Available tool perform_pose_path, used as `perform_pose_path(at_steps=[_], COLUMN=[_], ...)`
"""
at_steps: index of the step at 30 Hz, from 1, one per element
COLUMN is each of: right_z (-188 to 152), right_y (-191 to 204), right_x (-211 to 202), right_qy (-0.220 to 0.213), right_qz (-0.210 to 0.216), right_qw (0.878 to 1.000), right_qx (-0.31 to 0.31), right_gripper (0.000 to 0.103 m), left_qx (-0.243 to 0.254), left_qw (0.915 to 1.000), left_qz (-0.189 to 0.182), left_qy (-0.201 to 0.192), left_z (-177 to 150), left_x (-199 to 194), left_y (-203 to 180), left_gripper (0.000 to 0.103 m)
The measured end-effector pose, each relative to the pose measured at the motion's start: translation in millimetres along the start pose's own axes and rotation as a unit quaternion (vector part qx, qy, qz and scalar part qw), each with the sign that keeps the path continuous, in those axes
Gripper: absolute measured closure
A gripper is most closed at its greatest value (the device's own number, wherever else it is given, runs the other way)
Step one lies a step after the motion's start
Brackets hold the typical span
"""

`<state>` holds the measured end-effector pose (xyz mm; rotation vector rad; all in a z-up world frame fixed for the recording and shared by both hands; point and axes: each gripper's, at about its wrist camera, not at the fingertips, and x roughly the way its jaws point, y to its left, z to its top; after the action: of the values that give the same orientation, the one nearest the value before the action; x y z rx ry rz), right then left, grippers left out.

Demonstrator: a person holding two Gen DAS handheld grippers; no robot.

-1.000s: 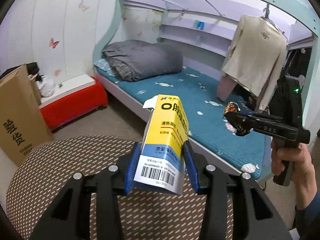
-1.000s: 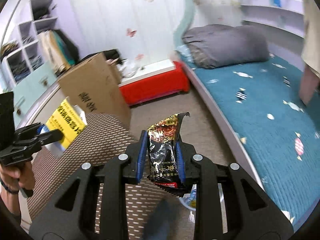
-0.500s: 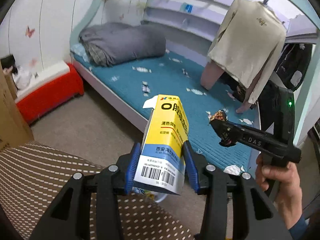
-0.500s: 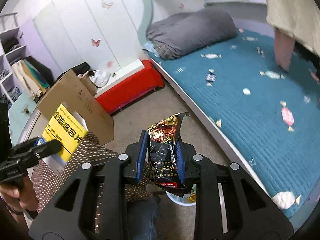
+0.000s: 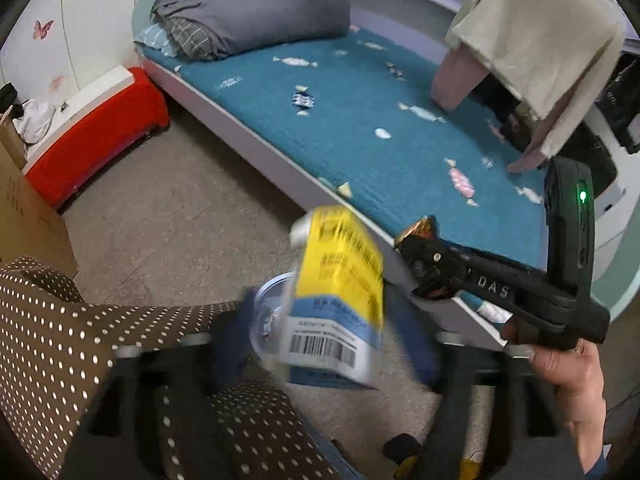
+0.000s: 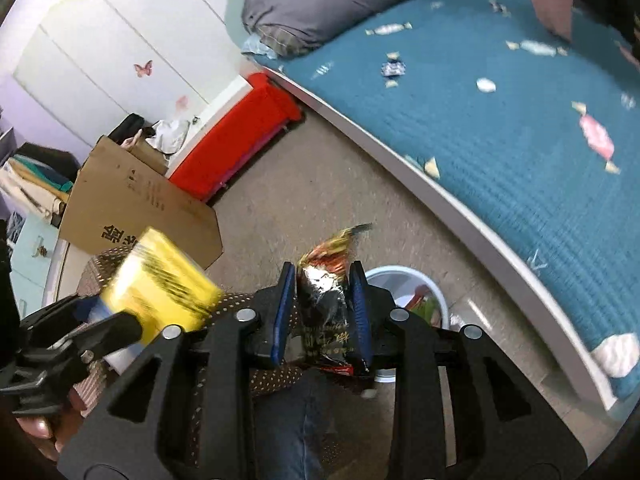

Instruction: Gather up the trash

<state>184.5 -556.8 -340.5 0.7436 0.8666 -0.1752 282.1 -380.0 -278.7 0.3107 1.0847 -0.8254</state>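
Note:
In the left wrist view my left gripper [image 5: 328,344] stands open, its blurred blue pads wide apart. The yellow and blue carton [image 5: 340,300] tilts loosely between them, above the white trash bin [image 5: 268,312] on the floor. The carton [image 6: 160,284] also shows blurred in the right wrist view. My right gripper [image 6: 322,312] is shut on a dark foil snack wrapper [image 6: 326,304], above and just left of the bin [image 6: 408,296], which holds some trash. It also appears in the left wrist view [image 5: 424,256].
A brown polka-dot table [image 5: 80,344] is at the lower left. A bed with a teal cover [image 5: 380,120] runs along the right, with candy wrappers on it. A red bench [image 5: 92,136] and a cardboard box [image 6: 136,200] stand on the left.
Both grippers swung down toward the floor and the bin came into view. My left gripper's jaws opened and the carton tilted, loose between them. The right still holds the wrapper.

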Motion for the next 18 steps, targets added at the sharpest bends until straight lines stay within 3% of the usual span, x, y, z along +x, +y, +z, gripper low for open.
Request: perform_pose_path(at_steps=[1,3,6,11,18], right_z=[-2,-8,-15,-24,-32], right_y=[-3,-6,-9,1,39], right_x=[6,13,9,-10,-63], right_qy=[0.005,0.013,0.006,-0.011,-0.045], right_qz=[0.003,-0.003,-0.019,-0.049,-0.051], right_qw=[1.0,1.0,0.999,0.998,0.998], right_qx=[0.007,0.019,0.033,0.027,-0.015], right_gripper=[0.034,0.029,0.006,0.006,0.006], left_qx=[-0.003,-0.008,-0.012,-0.013,-0.014], left_qw=[0.9999,0.9995,0.9986,0.9933,0.981], left_qz=[0.009,0.024,0.038,0.085,0.123], left_qy=[-0.006,-0.019,-0.035,-0.078,-0.149], left_z=[2,2,-3,-14,-39], left_x=[0,-5,-19,-59,-130], left_y=[2,7,11,16,12], left_gripper=[0.015,0.014,0.011,0.011,0.01])
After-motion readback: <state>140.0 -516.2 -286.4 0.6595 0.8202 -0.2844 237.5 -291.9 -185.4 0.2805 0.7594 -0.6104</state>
